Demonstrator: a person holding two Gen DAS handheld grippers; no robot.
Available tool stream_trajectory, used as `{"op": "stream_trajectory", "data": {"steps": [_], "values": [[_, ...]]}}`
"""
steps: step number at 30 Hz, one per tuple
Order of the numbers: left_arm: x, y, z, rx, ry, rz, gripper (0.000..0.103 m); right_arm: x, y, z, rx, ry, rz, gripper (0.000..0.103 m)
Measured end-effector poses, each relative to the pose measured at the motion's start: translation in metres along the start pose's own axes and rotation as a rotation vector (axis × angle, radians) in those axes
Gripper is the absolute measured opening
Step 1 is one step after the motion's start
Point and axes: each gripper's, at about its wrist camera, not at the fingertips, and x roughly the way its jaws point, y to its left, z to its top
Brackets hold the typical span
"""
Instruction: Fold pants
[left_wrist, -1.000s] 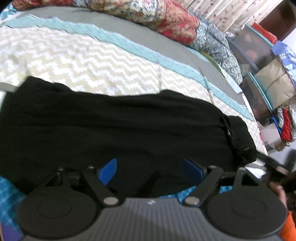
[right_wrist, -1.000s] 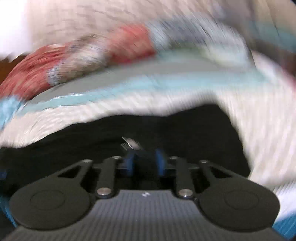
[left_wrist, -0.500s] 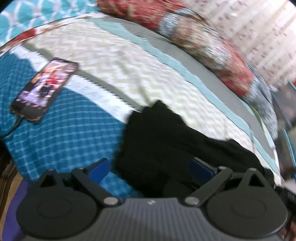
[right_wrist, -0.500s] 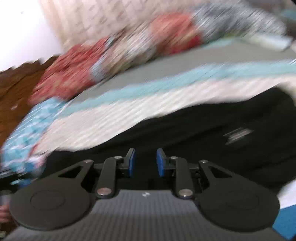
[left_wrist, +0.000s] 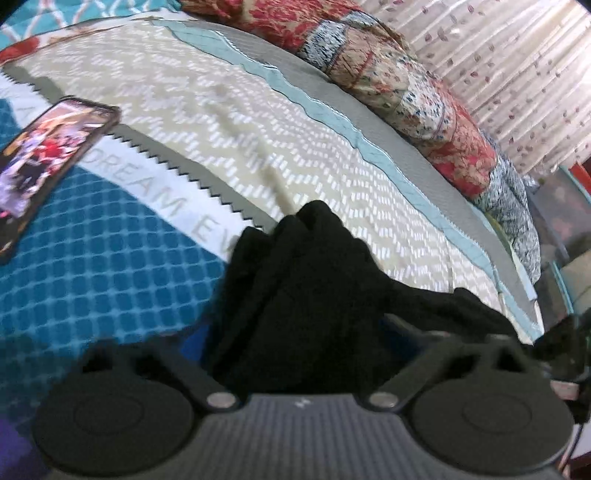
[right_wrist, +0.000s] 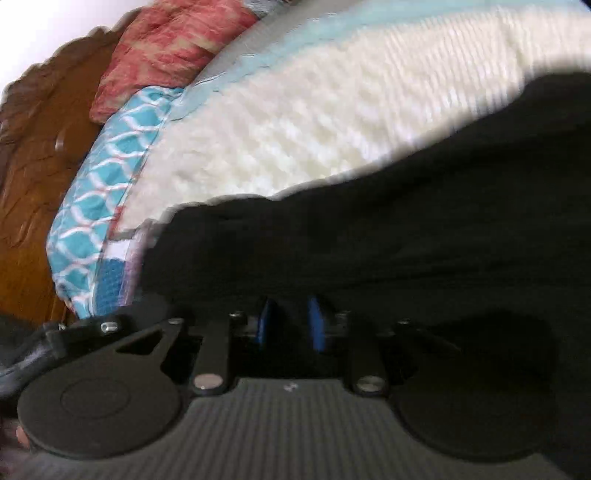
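Observation:
The black pants (left_wrist: 314, 280) lie bunched on the bed, stretching to the right in the left wrist view. My left gripper (left_wrist: 295, 339) is wide open with the bunched end of the pants lying between its fingers; the fabric hides both tips. In the right wrist view the pants (right_wrist: 388, 240) fill the right and middle. My right gripper (right_wrist: 290, 321) has its blue pads close together, a narrow gap between them, right at the black fabric. I cannot tell whether cloth is pinched in it.
A phone (left_wrist: 48, 155) with a lit screen lies on the blue checked part of the bedspread (left_wrist: 92, 266) at left. Patterned pillows (left_wrist: 399, 81) line the far side. A wooden headboard (right_wrist: 33, 184) and a teal pillow (right_wrist: 103, 184) are left of my right gripper.
My left gripper swung left along the pants to their bunched end, which now lies between its open fingers. My right gripper also swung left, low over the black fabric.

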Motion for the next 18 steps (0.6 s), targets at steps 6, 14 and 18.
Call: {"op": "stream_trajectory", "data": {"steps": [6, 14, 18], "values": [[-0.006, -0.030, -0.006, 0.098, -0.045, -0.019, 0.041, -0.004, -0.017, -0.001, 0.156, -0.015, 0.082, 0.012], [0.000, -0.152, -0.051, 0.669, -0.128, -0.003, 0.041, -0.067, -0.057, 0.000, 0.311, -0.168, 0.164, 0.019], [0.024, -0.182, -0.061, 0.702, -0.050, -0.095, 0.062, -0.126, -0.092, -0.008, 0.385, -0.313, 0.123, 0.045]]}}
